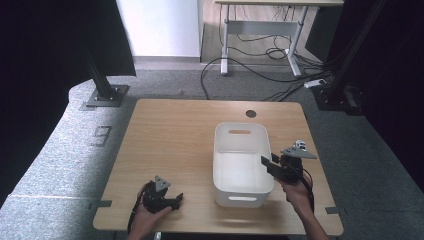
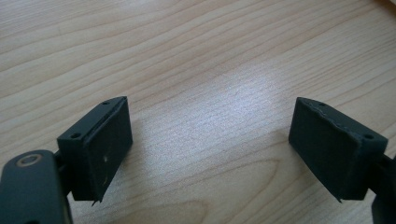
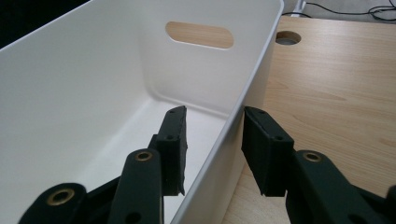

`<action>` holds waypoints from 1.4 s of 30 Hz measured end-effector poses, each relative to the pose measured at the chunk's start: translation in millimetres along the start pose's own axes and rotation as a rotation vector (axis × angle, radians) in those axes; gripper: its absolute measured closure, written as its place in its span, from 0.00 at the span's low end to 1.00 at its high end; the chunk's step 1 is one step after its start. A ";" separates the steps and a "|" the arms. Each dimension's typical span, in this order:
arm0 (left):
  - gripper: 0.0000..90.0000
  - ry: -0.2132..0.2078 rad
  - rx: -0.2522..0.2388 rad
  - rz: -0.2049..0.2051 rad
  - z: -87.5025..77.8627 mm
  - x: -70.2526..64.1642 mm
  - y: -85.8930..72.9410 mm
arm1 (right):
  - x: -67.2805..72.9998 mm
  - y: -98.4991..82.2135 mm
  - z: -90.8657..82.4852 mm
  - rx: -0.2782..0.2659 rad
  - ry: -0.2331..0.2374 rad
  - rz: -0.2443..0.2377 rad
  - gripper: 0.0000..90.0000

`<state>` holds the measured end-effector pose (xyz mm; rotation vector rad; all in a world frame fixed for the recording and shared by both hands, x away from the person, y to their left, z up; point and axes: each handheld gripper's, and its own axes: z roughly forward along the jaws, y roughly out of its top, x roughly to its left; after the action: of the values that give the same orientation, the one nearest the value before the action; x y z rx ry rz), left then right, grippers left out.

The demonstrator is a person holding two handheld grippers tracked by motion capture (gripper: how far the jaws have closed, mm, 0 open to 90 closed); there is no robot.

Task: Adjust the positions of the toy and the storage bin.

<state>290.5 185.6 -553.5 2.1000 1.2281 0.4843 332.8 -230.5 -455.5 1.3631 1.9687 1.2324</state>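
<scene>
Got my right tool clenched on the white plastic bin's right wall, left tool released beside it, so next I'd probably drag it.

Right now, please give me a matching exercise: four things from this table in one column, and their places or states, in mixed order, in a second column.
Things:
1. left gripper
2. right gripper
3. white bin
4. round hole

Places or states:
a. in the wood near the far edge of the table
b. jaws wide open over bare wood
c. empty, standing on the table's right half
d. one jaw inside the bin, one outside its wall

Pairs: 1-b, 2-d, 3-c, 4-a
</scene>
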 end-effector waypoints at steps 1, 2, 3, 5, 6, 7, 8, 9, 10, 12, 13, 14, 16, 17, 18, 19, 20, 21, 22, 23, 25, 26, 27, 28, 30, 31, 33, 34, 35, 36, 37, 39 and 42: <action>0.15 0.000 0.000 0.000 0.0 0.0 0.0 | 0.0 0.0 0.0 0.000 0.000 0.000 0.67; 0.15 0.000 0.000 0.000 0.0 0.0 0.0 | 1.1 0.4 0.9 0.000 0.003 0.000 0.67; 0.15 0.000 0.002 0.002 -0.1 0.1 0.0 | 1.4 0.4 1.3 0.000 0.003 -0.001 0.67; 0.15 0.000 0.001 0.002 -0.1 0.1 0.0 | 2.5 0.6 2.1 -0.001 0.005 0.000 0.67; 0.15 0.000 0.001 0.002 -0.1 0.1 0.0 | 3.0 0.8 2.5 -0.001 0.006 0.000 0.67; 0.15 0.000 0.001 0.002 -0.1 0.1 0.0 | 3.3 0.8 2.8 -0.002 0.006 0.000 0.67; 0.15 0.000 0.002 0.002 -0.1 0.1 0.0 | 3.9 0.8 3.2 -0.004 0.005 0.001 0.67; 0.15 0.000 0.001 0.001 -0.1 0.1 0.0 | 4.6 1.0 3.6 -0.005 0.005 0.000 0.67; 0.15 0.000 0.001 0.002 -0.1 0.1 0.0 | 5.2 1.2 4.1 -0.004 0.004 -0.002 0.67; 0.15 0.000 0.001 0.002 -0.1 0.1 0.0 | 6.6 1.5 5.0 -0.005 0.004 -0.004 0.67; 0.15 0.000 0.001 0.002 -0.1 0.1 0.0 | 7.3 1.8 5.4 -0.004 0.005 -0.005 0.67; 0.15 0.000 0.001 0.001 -0.1 0.1 0.0 | 7.9 2.0 5.9 -0.004 0.006 -0.006 0.67; 0.15 0.000 0.001 0.002 -0.1 0.1 0.0 | 9.5 3.0 7.5 -0.002 0.004 -0.012 0.67; 0.15 -0.001 0.001 0.003 -0.1 0.2 0.1 | 10.9 3.4 8.4 -0.002 0.004 -0.014 0.67; 0.15 -0.001 0.002 0.003 -0.1 0.3 0.1 | 12.4 3.9 9.3 0.000 0.004 -0.018 0.67; 0.15 -0.001 0.001 0.003 -0.1 0.2 0.1 | 14.4 4.5 10.3 0.002 0.001 -0.023 0.67; 0.15 -0.001 0.002 0.003 -0.1 0.2 0.1 | 15.5 4.9 10.9 0.003 0.001 -0.026 0.67; 0.15 -0.001 0.001 0.003 -0.1 0.2 0.1 | 16.8 5.3 12.0 0.003 0.002 -0.026 0.67; 0.15 -0.001 0.001 0.003 -0.1 0.2 0.0 | 18.0 5.6 13.1 0.003 0.005 -0.025 0.66; 0.15 -0.001 0.001 0.003 -0.1 0.2 0.0 | 19.0 6.0 13.9 0.004 0.006 -0.029 0.66; 0.15 -0.002 0.001 0.004 -0.1 0.4 0.0 | 20.3 6.9 14.9 0.009 0.005 -0.036 0.66; 0.15 -0.003 0.001 0.005 -0.1 0.5 0.0 | 20.8 7.1 15.5 0.008 0.005 -0.034 0.66; 0.15 -0.003 0.001 0.005 -0.1 0.5 0.0 | 20.8 7.1 15.5 0.008 0.005 -0.034 0.66; 0.15 -0.003 0.001 0.005 -0.1 0.6 0.1 | 21.8 7.4 16.5 0.008 0.007 -0.030 0.66; 0.15 -0.004 0.001 0.005 0.0 0.6 0.1 | 23.3 7.7 17.9 0.006 0.008 -0.025 0.66; 0.15 -0.003 0.001 0.006 0.0 0.6 0.1 | 24.5 7.9 18.8 0.004 0.008 -0.024 0.66; 0.15 -0.004 0.001 0.006 -0.1 0.7 0.1 | 25.7 8.3 19.8 0.004 0.007 -0.025 0.66; 0.15 -0.004 0.001 0.006 0.0 0.7 0.1 | 28.1 9.0 21.5 0.003 0.006 -0.028 0.66; 0.15 -0.005 0.001 0.007 0.0 0.8 0.1 | 28.8 9.3 22.2 0.003 0.006 -0.031 0.66; 0.15 -0.005 0.002 0.007 0.0 0.8 0.1 | 29.4 9.7 22.9 0.004 0.007 -0.032 0.66; 0.15 -0.005 0.002 0.007 0.0 0.8 0.1 | 29.4 9.7 22.9 0.004 0.007 -0.032 0.66; 0.15 -0.006 0.002 0.008 0.0 1.0 0.1 | 30.0 10.8 24.7 0.008 0.012 -0.036 0.65; 0.15 -0.005 0.002 0.008 0.0 0.9 0.1 | 30.7 11.5 25.8 0.011 0.014 -0.035 0.65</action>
<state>291.0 186.4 -553.4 2.1068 1.2182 0.4810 345.4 -190.8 -454.9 1.3230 2.0032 1.2206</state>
